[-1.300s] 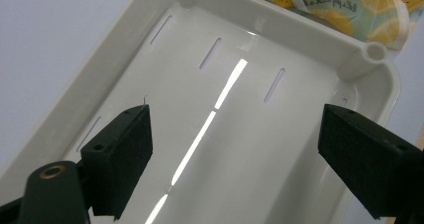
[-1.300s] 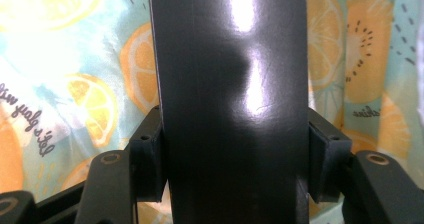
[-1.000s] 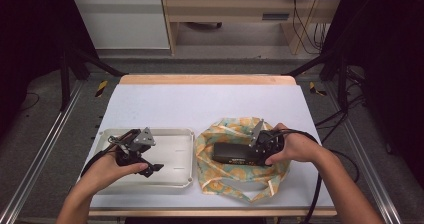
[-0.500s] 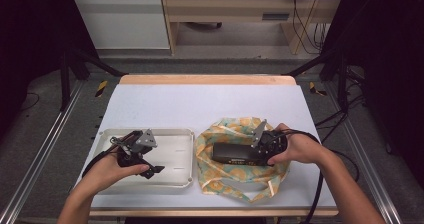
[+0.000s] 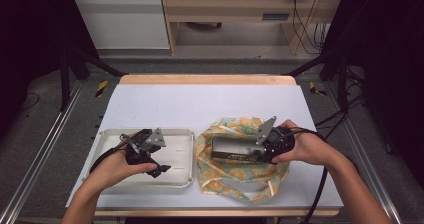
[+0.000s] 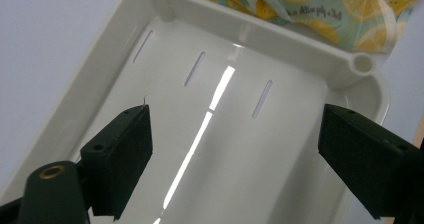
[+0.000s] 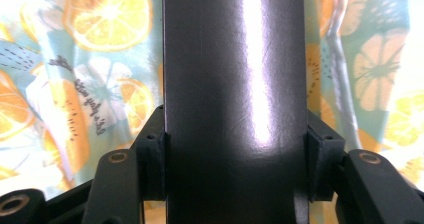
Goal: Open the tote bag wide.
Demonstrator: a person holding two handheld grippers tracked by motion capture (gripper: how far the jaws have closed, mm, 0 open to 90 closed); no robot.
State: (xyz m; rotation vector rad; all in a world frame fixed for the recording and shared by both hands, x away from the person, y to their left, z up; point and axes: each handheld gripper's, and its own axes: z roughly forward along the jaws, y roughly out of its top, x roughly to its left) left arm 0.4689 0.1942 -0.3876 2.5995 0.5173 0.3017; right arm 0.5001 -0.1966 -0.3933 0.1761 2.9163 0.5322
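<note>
A long dark box (image 5: 232,149) lies on a lemon-print cloth (image 5: 225,176) at the right of the table. My right gripper (image 5: 263,151) is shut on the box's right end. In the right gripper view the box (image 7: 235,59) runs up between the jaws of the right gripper (image 7: 235,159), with the cloth (image 7: 75,84) on both sides. A white slotted tray (image 5: 181,154) sits to the left of the cloth. My left gripper (image 5: 156,158) hovers over it, open. In the left gripper view the left gripper (image 6: 235,149) has nothing between its jaws above the tray floor (image 6: 225,114).
A corner of the cloth (image 6: 320,9) lies just past the tray's far rim in the left gripper view. The white tabletop (image 5: 200,104) stretches behind tray and cloth. Metal rails (image 5: 45,149) run along both sides, and a cable (image 5: 320,184) trails from the right gripper.
My right hand and gripper have shifted slightly to the right on the box. The left gripper has edged a little to the right over the tray.
</note>
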